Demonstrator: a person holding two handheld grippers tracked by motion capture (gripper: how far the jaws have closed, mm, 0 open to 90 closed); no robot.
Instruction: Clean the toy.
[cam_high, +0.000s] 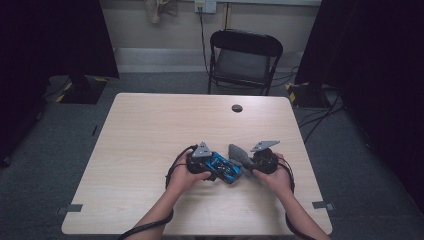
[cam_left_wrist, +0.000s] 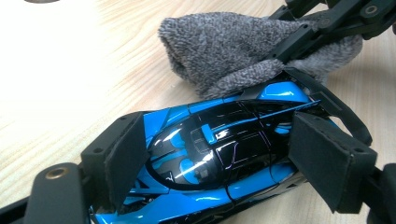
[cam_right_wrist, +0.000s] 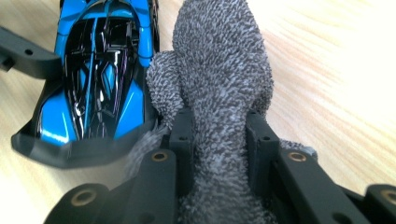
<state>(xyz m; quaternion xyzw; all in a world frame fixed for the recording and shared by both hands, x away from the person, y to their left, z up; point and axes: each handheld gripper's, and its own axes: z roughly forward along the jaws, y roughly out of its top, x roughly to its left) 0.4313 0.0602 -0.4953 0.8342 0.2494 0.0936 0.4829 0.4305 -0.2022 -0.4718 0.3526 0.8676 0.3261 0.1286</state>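
A glossy blue and black toy car (cam_left_wrist: 219, 154) sits on the table between the pads of my left gripper (cam_left_wrist: 219, 161), which press on its two sides. From above, the car (cam_high: 226, 169) lies at the front middle of the table, with the left gripper (cam_high: 221, 171) around it. My right gripper (cam_right_wrist: 219, 135) is shut on a bunched grey fleecy cloth (cam_right_wrist: 219, 70). The cloth (cam_left_wrist: 224, 51) rests against one end of the car (cam_right_wrist: 102, 70). In the high view the right gripper (cam_high: 247, 159) and the cloth (cam_high: 239, 153) are just right of the car.
The light wooden table (cam_high: 150, 130) has a dark round hole (cam_high: 237, 108) near its far edge. A black folding chair (cam_high: 244, 57) stands behind the table. Cables run across the grey floor at the back right.
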